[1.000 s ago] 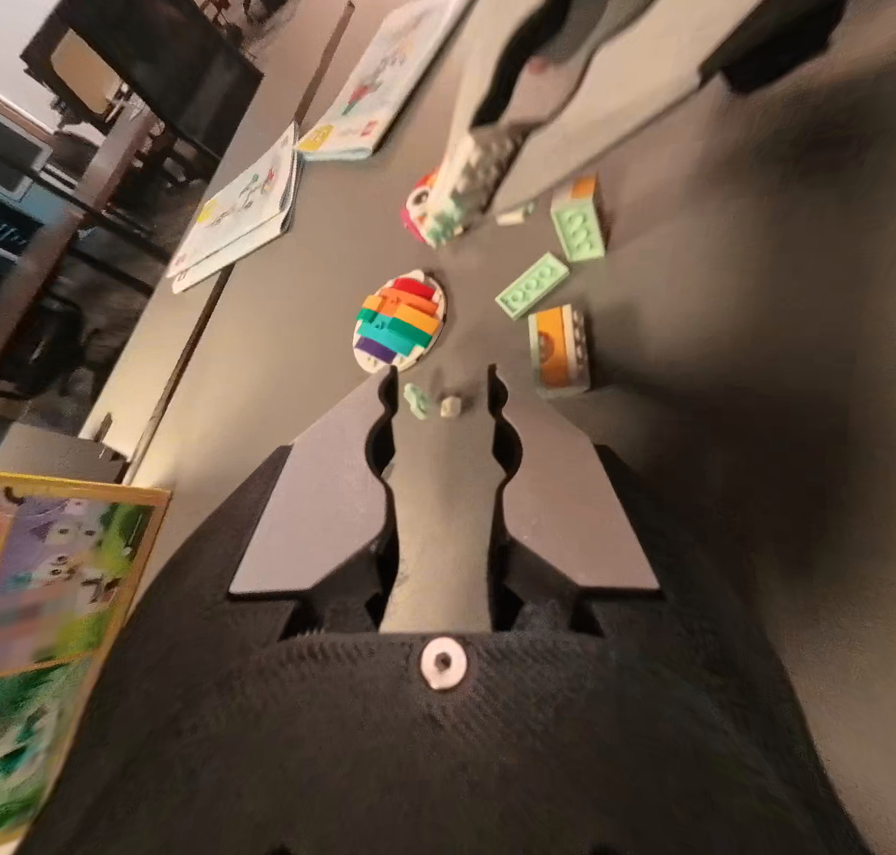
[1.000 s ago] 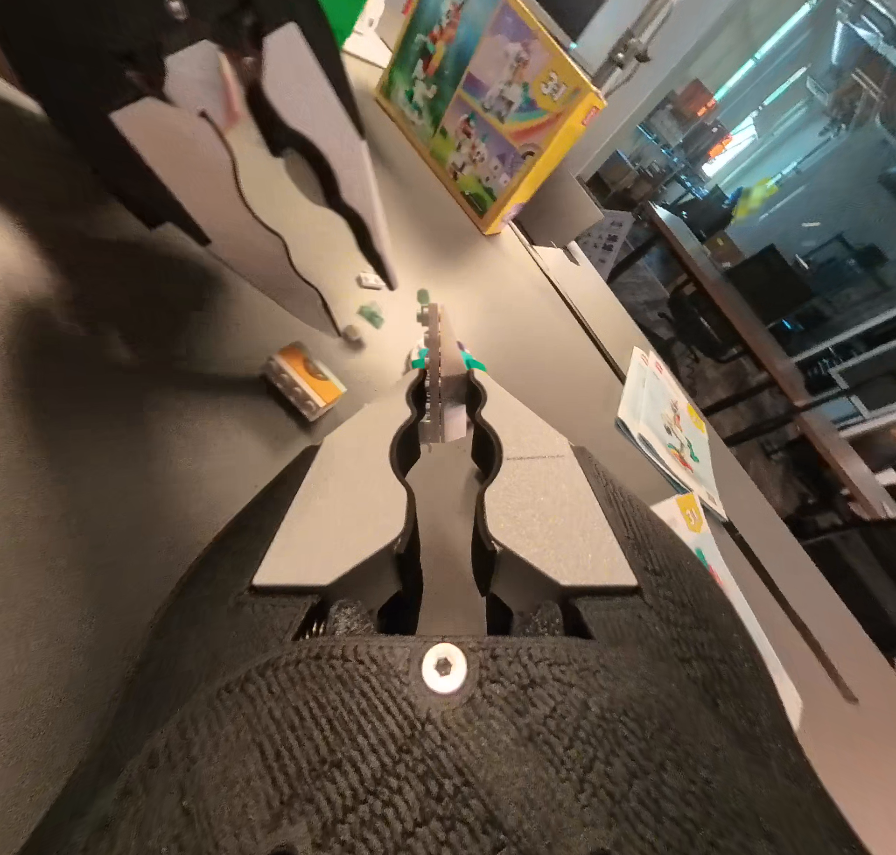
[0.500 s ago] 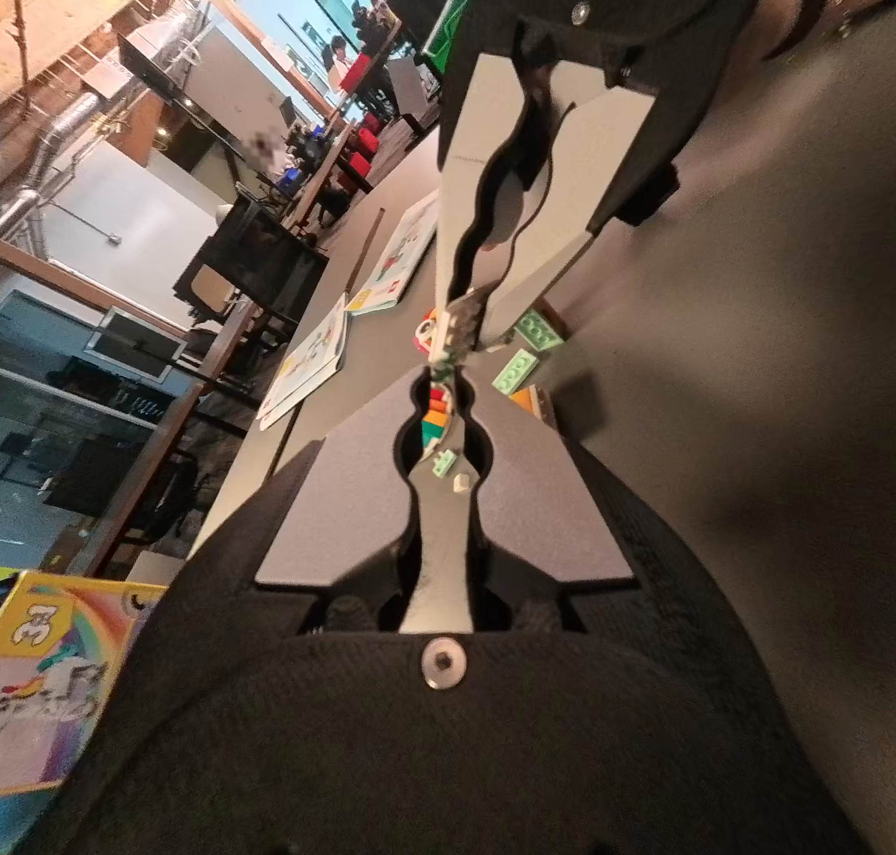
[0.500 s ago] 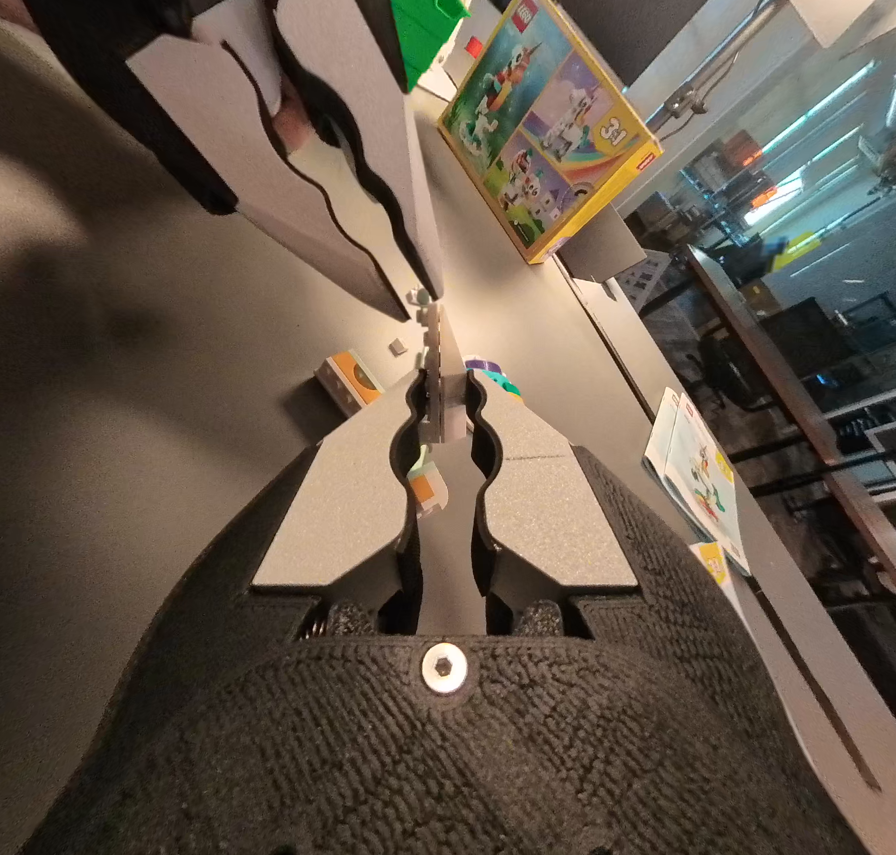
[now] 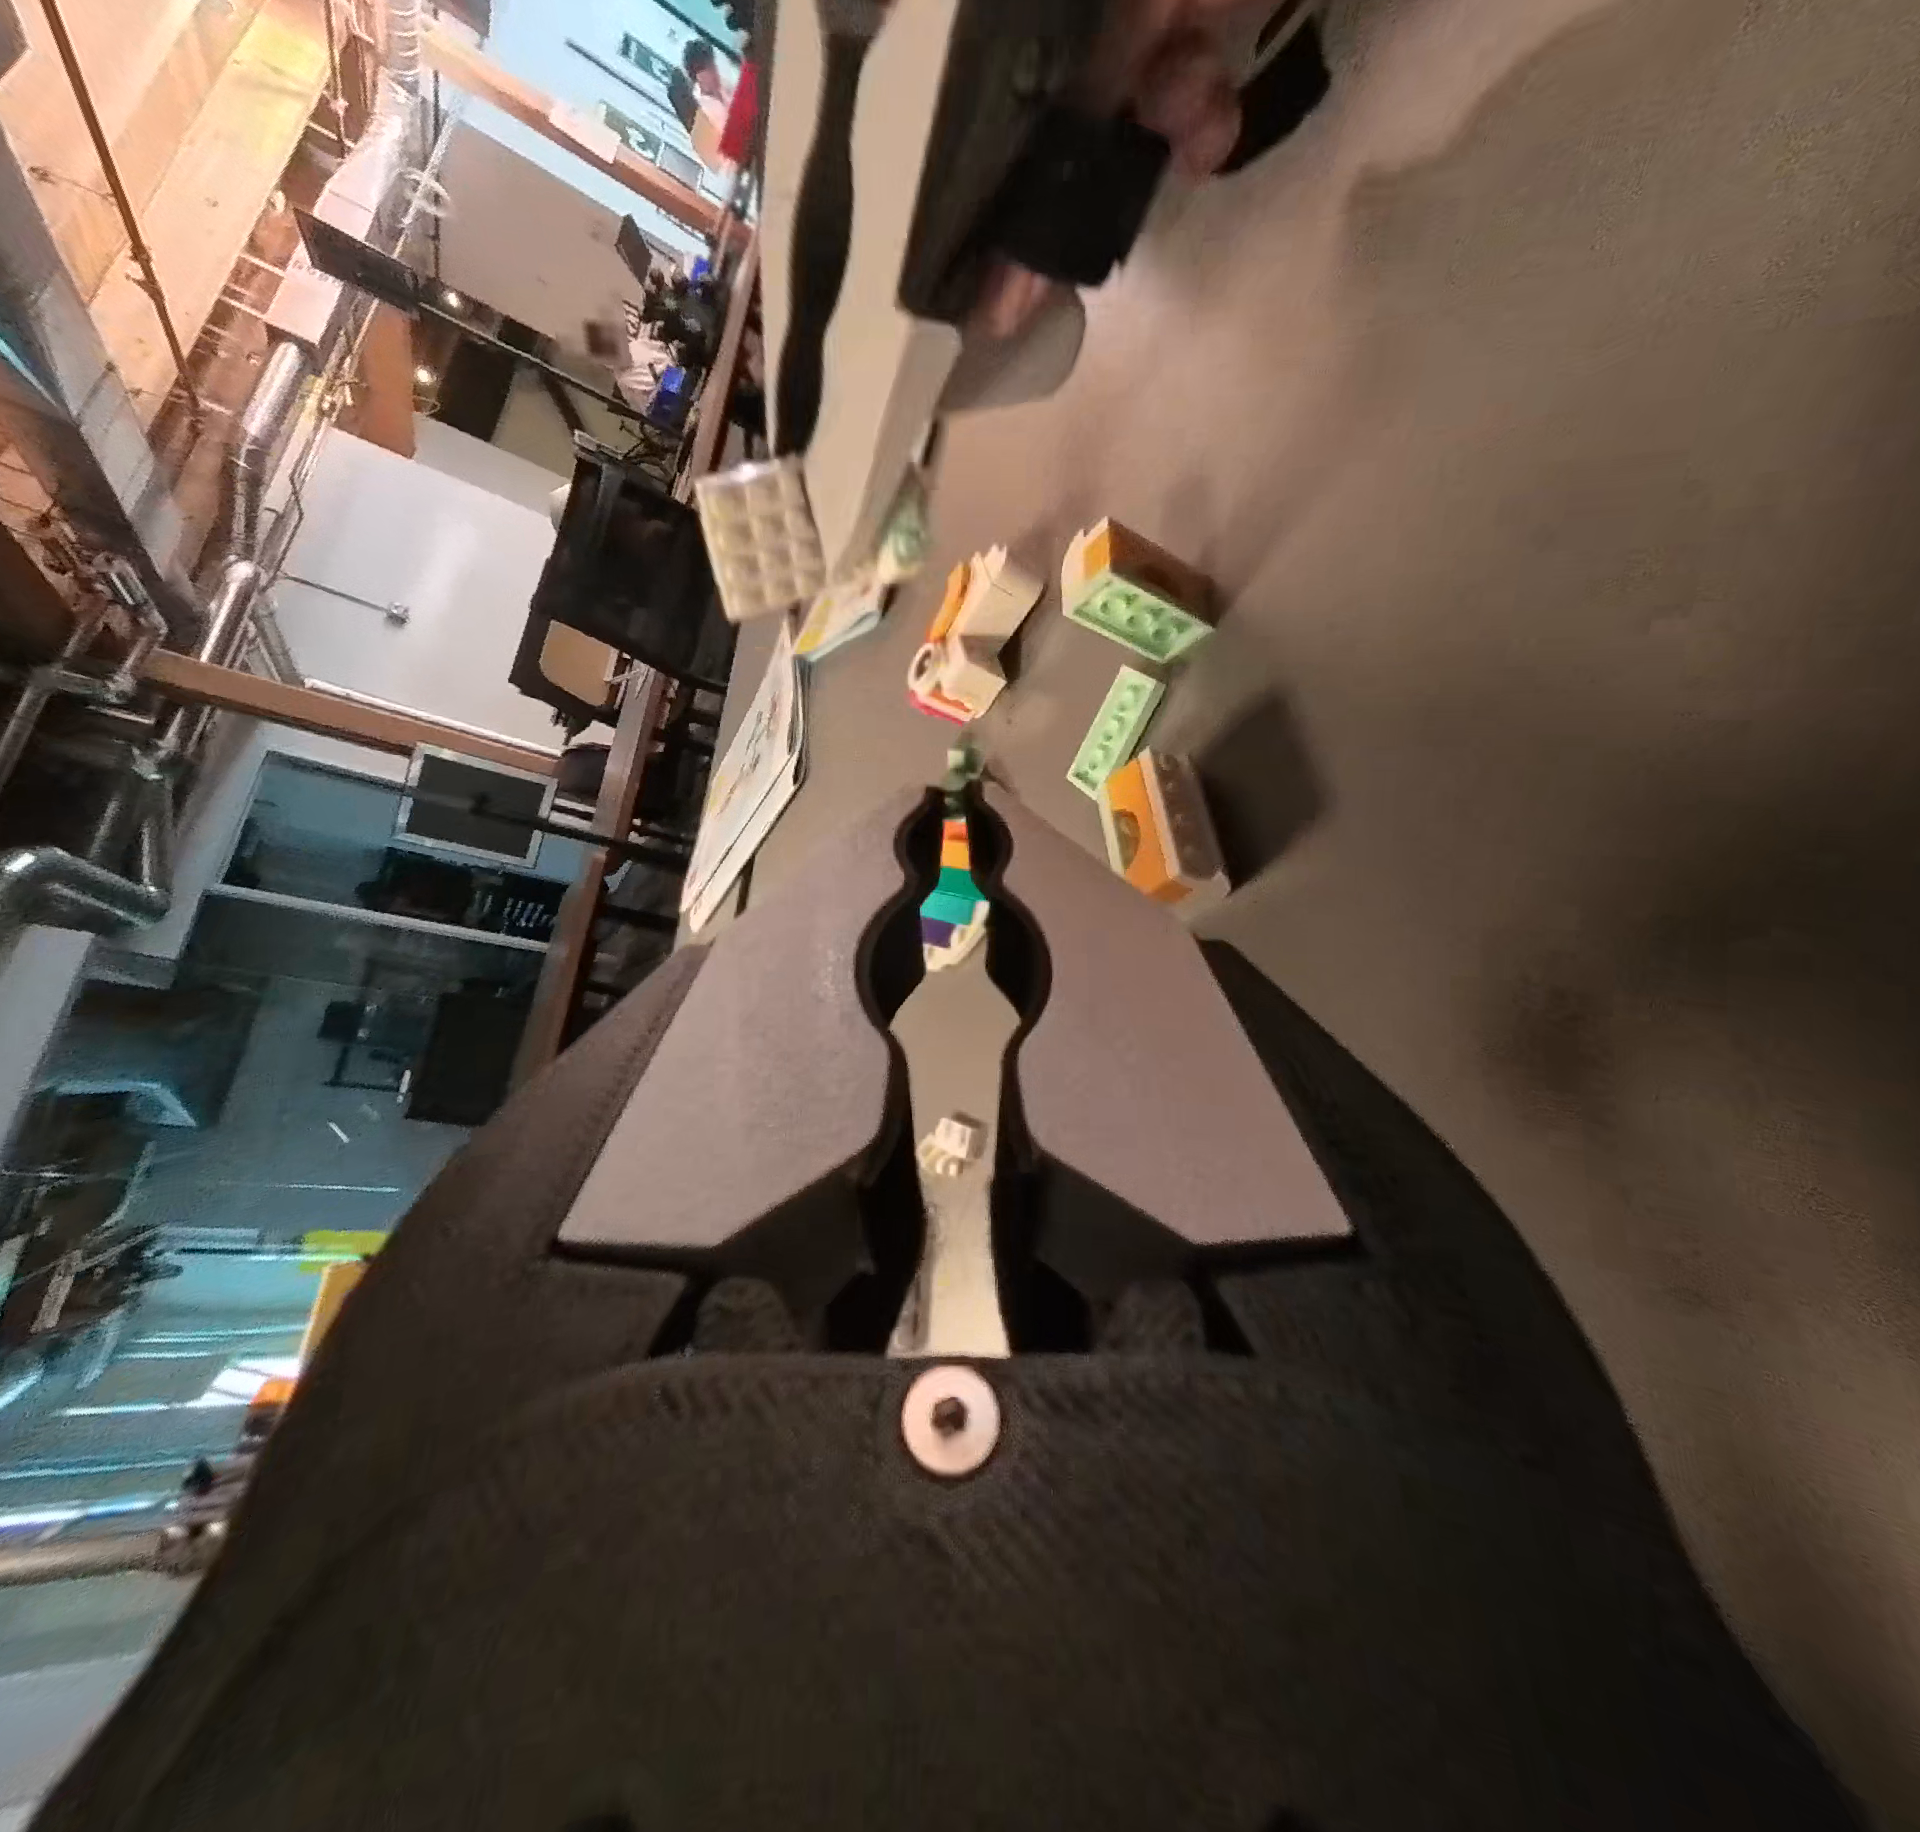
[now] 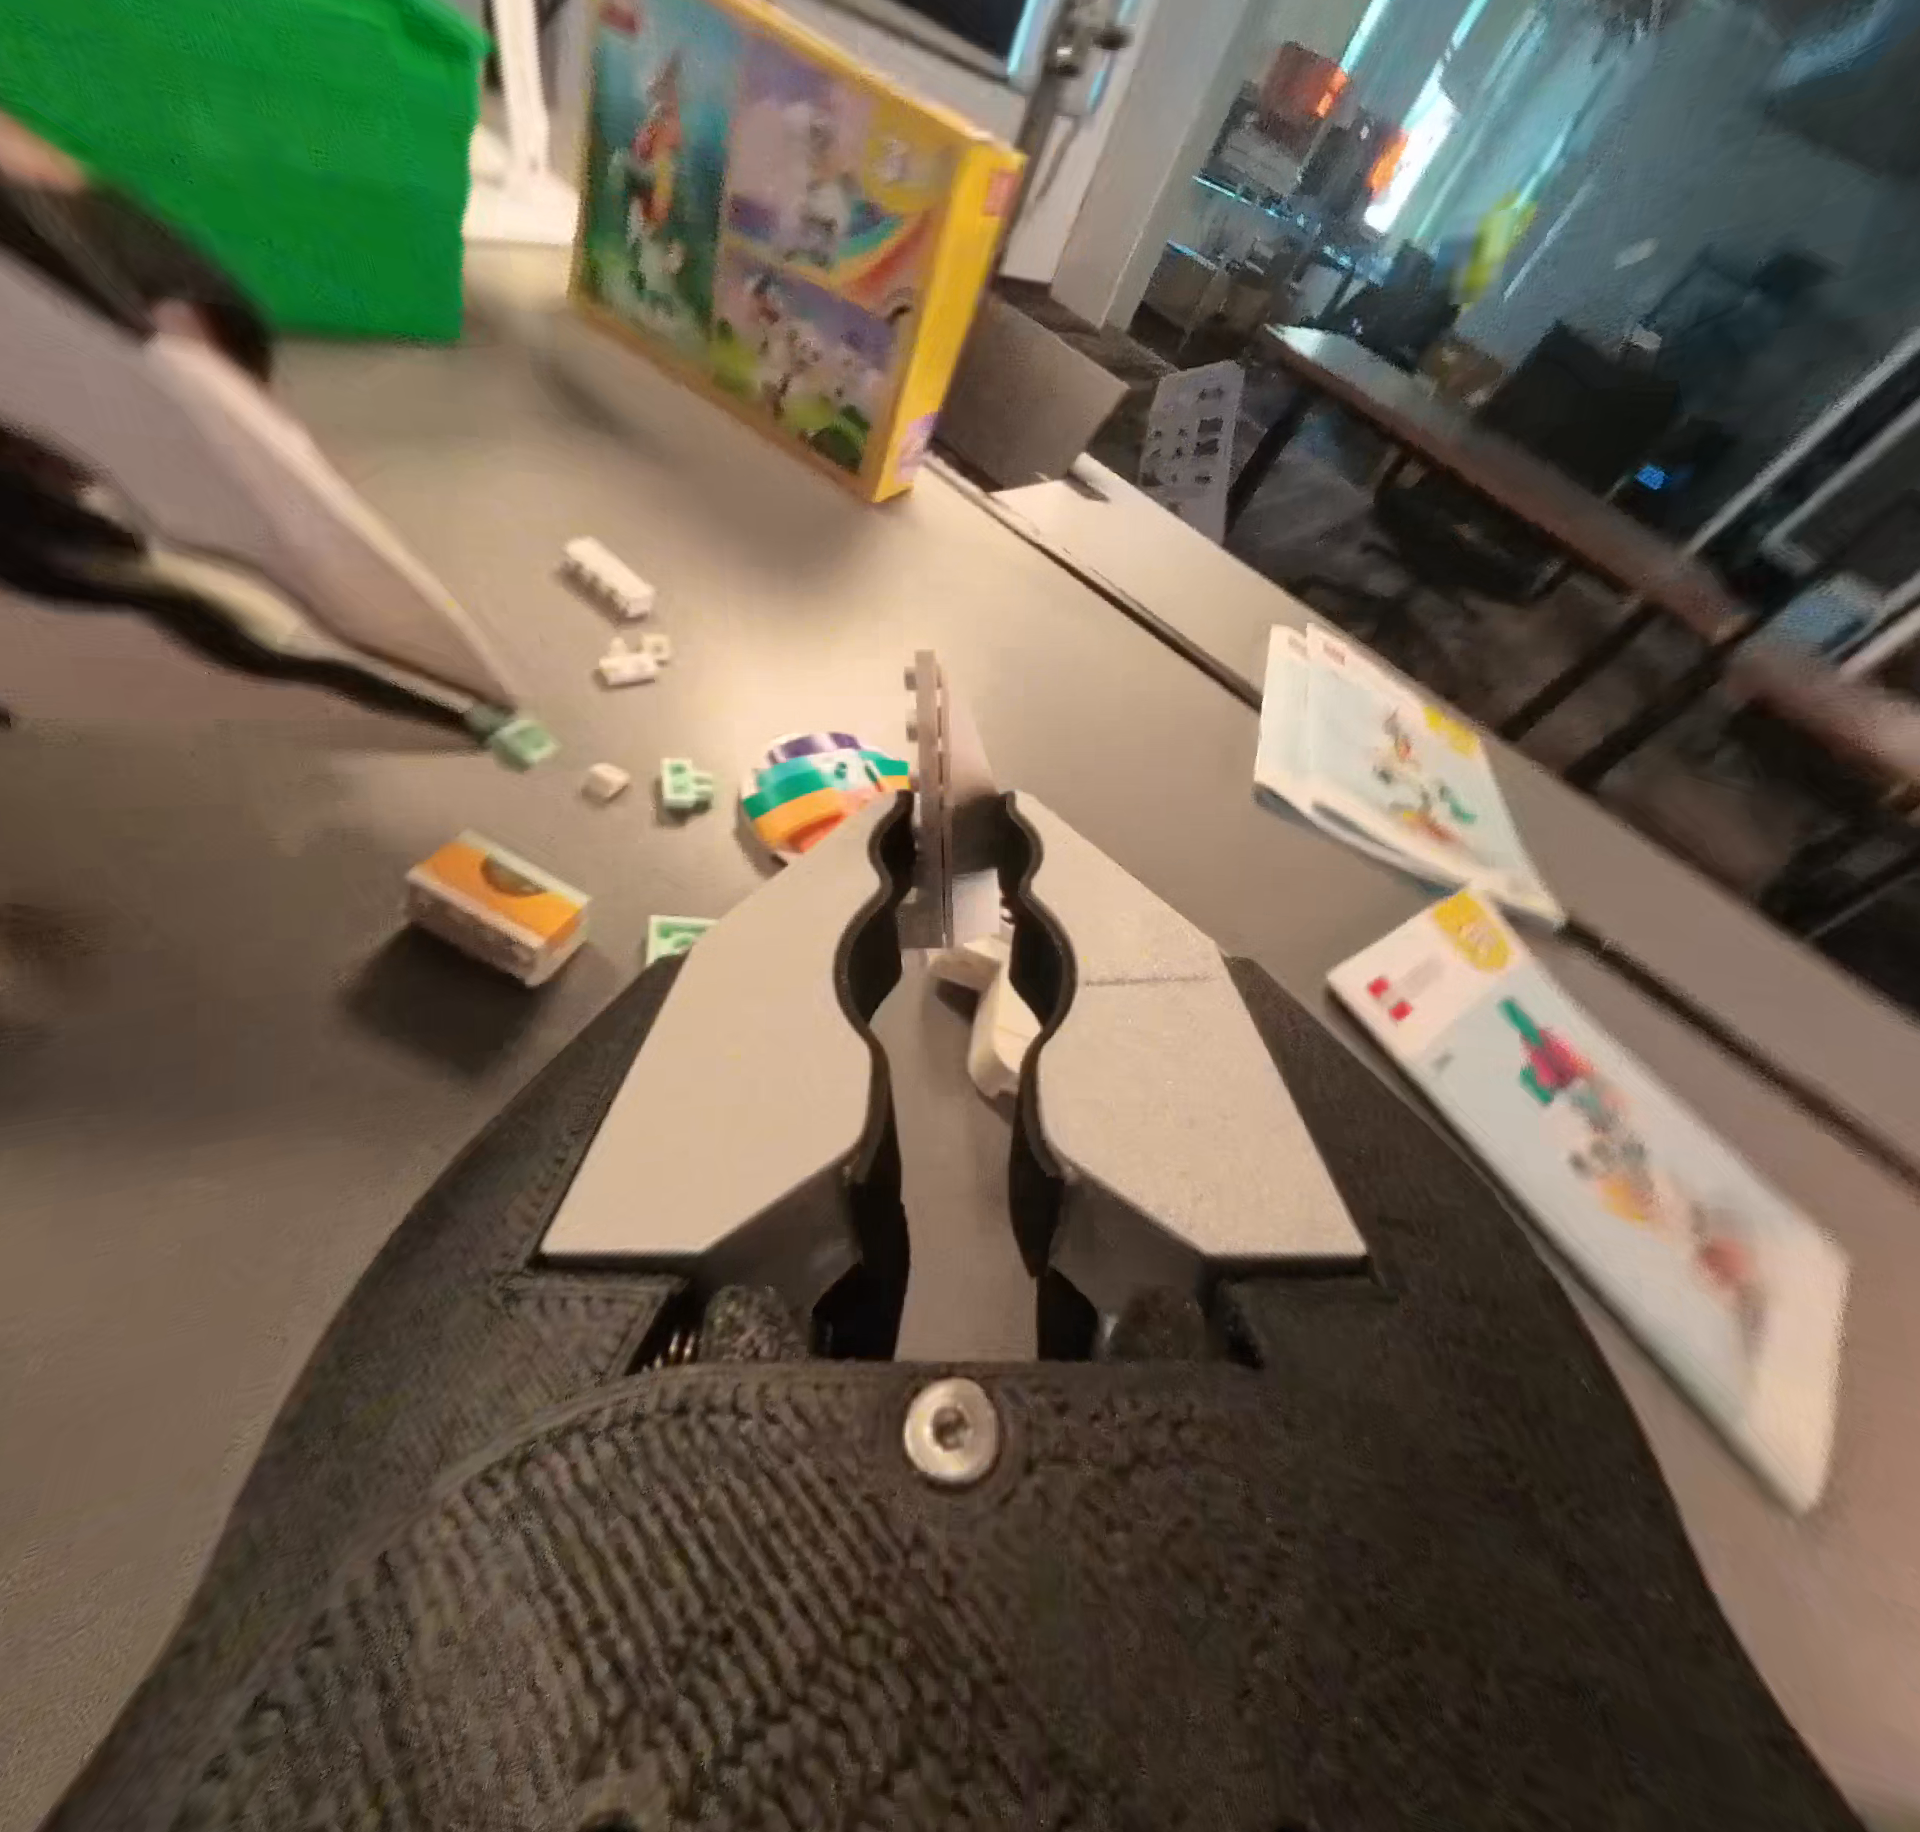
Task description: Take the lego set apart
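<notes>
My right gripper is shut on a grey studded plate held on edge above the table. The plate also shows in the left wrist view, at the tip of the right gripper. My left gripper is shut on a small green piece. In the right wrist view that piece sits at the left gripper's tip, low over the table and apart from the plate. A round rainbow piece lies on the table between the grippers.
Loose parts lie on the dark table: an orange-and-white brick, mint green bricks, white bits, and a white, orange and pink assembly. A toy box, a green bin and booklets stand around. Left tips to right tips: about 9 cm. To reach the orange-and-white brick in a straight line is about 4 cm for my left fingers, about 9 cm for my right. Seen from the left wrist view as well.
Half a second ago my left gripper's tips were at the plate held by my right gripper. The two have since pulled apart, with the small green piece in the left gripper.
</notes>
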Tool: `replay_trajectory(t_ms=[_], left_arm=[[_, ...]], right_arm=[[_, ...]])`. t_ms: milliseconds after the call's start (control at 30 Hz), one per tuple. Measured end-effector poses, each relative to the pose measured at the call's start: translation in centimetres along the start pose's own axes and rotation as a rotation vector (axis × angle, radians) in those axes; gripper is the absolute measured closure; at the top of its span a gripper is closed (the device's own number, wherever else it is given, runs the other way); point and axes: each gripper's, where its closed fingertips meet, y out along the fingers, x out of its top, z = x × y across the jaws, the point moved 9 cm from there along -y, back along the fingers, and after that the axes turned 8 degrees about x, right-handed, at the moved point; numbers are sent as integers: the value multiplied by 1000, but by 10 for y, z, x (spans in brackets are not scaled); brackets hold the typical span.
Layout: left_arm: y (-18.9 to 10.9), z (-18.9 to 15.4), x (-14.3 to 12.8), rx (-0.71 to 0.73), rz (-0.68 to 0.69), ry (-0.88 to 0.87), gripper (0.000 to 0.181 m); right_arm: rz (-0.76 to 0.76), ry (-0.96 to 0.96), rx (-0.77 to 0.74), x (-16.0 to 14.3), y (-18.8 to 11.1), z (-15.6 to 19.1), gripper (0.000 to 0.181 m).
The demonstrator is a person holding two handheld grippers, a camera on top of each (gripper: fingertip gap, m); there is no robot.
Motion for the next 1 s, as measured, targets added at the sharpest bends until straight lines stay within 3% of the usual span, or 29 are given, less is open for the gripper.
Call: replay_trajectory(t_ms=[200,267,367,533,700,800,1000], left_arm=[[20,-4,-24,-146,205,-293,176],[23,-4,-29,-184,256,-382,159],[23,2,-31,-181,255,-488,153],[19,14,-21,-205,111,-742,144],[13,20,-6,-339,-139,-977,141],[10,18,4,-438,-271,-1028,142],[11,17,7,-475,-283,-1047,154]], right_arm=[[-70,146,124,-3,2,-2,168],[-85,190,167,-5,3,-1,168],[-119,213,223,-4,2,-1,167],[-240,193,372,4,1,13,168],[-393,270,562,12,-1,23,168],[-420,278,623,13,-1,27,168],[-401,207,654,16,-2,35,168]])
